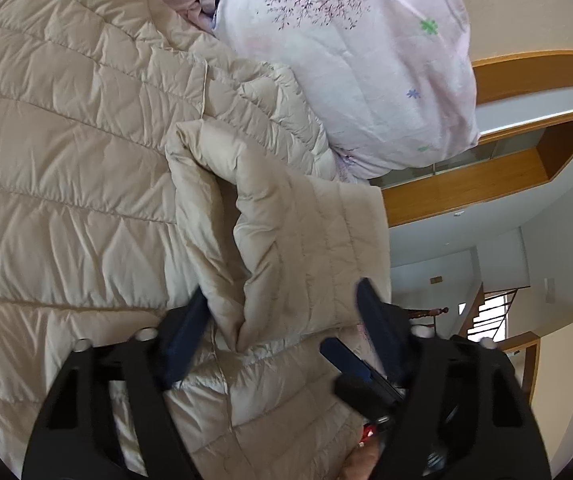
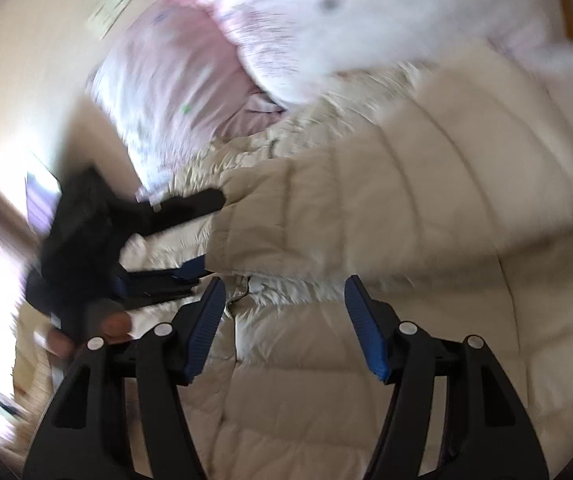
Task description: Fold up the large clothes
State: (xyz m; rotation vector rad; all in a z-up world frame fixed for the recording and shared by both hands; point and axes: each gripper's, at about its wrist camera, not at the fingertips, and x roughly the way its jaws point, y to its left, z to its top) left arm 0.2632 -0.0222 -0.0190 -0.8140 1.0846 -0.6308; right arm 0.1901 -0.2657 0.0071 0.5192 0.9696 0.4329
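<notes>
A beige quilted down jacket [image 1: 66, 160] lies spread on a bed. Its sleeve [image 1: 286, 232] is folded over the body. My left gripper [image 1: 282, 304] is open, its blue fingers on either side of the sleeve's cuff end without clamping it. In the right wrist view, which is blurred, the jacket [image 2: 426, 200] fills the middle and right. My right gripper [image 2: 282, 300] is open and empty just above the jacket's zipper line. The left gripper [image 2: 134, 248] shows there at the left, at the sleeve's end.
A pink-white floral duvet [image 1: 346, 60] is bunched at the far edge of the jacket; it also shows in the right wrist view [image 2: 286, 20]. A wooden bed frame [image 1: 486, 184] and a stair railing [image 1: 490, 312] lie to the right.
</notes>
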